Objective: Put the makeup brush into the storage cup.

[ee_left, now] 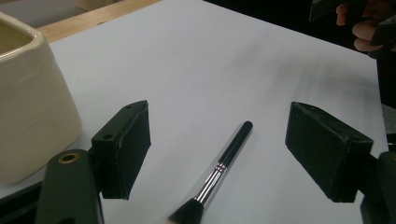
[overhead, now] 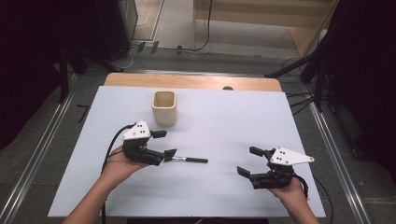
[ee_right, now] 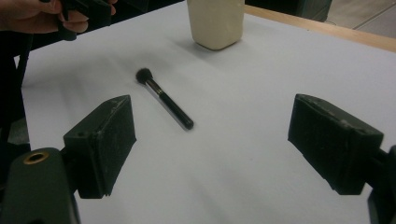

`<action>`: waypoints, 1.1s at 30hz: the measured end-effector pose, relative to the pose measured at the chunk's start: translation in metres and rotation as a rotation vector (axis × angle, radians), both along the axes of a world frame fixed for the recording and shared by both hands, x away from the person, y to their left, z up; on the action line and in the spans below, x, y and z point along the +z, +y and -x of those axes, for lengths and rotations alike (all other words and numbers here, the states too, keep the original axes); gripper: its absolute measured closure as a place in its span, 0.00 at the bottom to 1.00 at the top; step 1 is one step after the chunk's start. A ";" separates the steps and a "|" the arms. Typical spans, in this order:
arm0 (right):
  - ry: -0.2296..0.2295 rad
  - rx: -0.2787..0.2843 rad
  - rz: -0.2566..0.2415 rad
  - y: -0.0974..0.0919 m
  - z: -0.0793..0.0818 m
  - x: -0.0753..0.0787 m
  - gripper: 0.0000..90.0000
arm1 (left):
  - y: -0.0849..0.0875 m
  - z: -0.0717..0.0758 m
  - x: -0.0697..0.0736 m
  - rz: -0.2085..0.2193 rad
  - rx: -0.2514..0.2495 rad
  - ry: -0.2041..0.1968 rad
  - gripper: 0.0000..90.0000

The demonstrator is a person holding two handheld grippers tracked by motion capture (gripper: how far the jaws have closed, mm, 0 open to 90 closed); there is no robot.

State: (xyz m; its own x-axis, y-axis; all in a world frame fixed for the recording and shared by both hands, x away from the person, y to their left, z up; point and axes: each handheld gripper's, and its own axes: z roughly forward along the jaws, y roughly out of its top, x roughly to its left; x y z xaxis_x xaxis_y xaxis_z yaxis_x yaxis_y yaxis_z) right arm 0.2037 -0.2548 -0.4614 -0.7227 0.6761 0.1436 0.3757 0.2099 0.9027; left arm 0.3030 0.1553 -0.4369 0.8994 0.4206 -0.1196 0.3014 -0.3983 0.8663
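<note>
The left tool (ee_left: 217,154) is held spread over the flat-lying makeup brush (ee_left: 219,170), apparently so its handle can be pinched.

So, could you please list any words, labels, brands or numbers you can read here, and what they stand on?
None can be read: the cream cup, the makeup brush, the white table and both tongs, left and right, show no text.
</note>
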 end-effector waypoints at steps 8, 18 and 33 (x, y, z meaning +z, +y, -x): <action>-0.002 0.000 -0.001 0.000 0.000 0.000 0.18 | -0.015 -0.005 -0.001 0.011 -0.013 -0.004 0.26; -0.003 -0.002 0.003 0.000 0.000 0.000 0.18 | -0.036 -0.014 -0.002 0.016 -0.031 -0.016 0.27; 0.007 -0.008 0.023 0.000 0.000 -0.001 0.18 | -0.053 -0.023 -0.001 -0.203 -0.111 0.010 0.29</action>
